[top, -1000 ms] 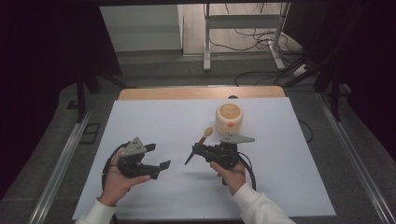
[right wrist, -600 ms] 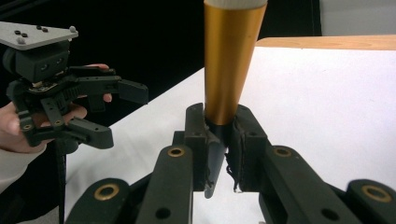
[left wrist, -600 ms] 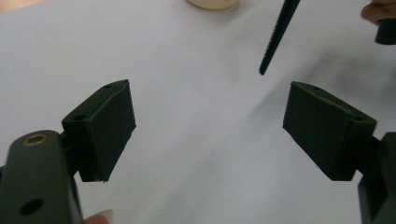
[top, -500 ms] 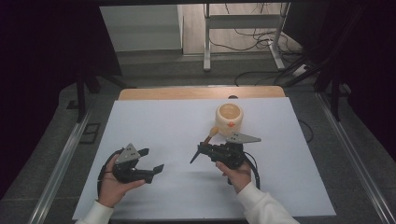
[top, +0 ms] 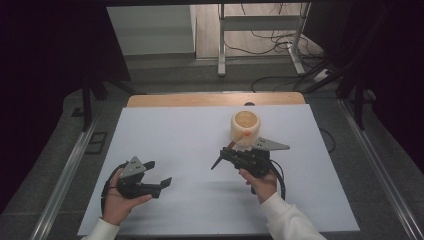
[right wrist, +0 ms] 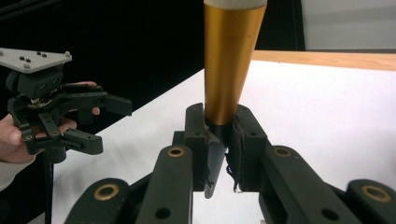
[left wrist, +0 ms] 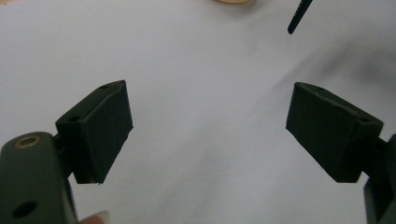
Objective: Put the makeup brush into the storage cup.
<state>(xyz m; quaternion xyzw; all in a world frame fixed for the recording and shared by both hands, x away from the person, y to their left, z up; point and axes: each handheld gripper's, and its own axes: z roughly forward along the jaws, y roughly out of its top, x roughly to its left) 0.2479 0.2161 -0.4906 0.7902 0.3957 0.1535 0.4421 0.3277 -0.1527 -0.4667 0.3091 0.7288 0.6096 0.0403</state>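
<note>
A brush with a gold ferrule point(right wrist: 227, 70) and a thin black handle is clamped between the jaws of my right gripper point(right wrist: 219, 119), which is shut on it. In the high view the right gripper point(top: 231, 152) sits just in front of a cream round cup point(top: 246, 127). The brush's orange head point(top: 246, 134) rests against the cup's near wall, and the black handle tip point(top: 216, 165) points down-left. My left gripper point(top: 157, 173) hovers low over the white table point(top: 180, 135) at the near left, open with nothing between its pads point(left wrist: 100, 135).
The white table top ends in a wooden strip point(top: 215, 99) at the far edge. Metal rails point(top: 65, 175) run along both sides. The black handle tip point(left wrist: 296, 18) and a bit of the cup point(left wrist: 233, 1) show at the top of the left gripper view.
The right gripper has shifted right, swinging the brush head over to the cup. The left gripper has sunk and drifted toward the near left edge, jaws still apart.
</note>
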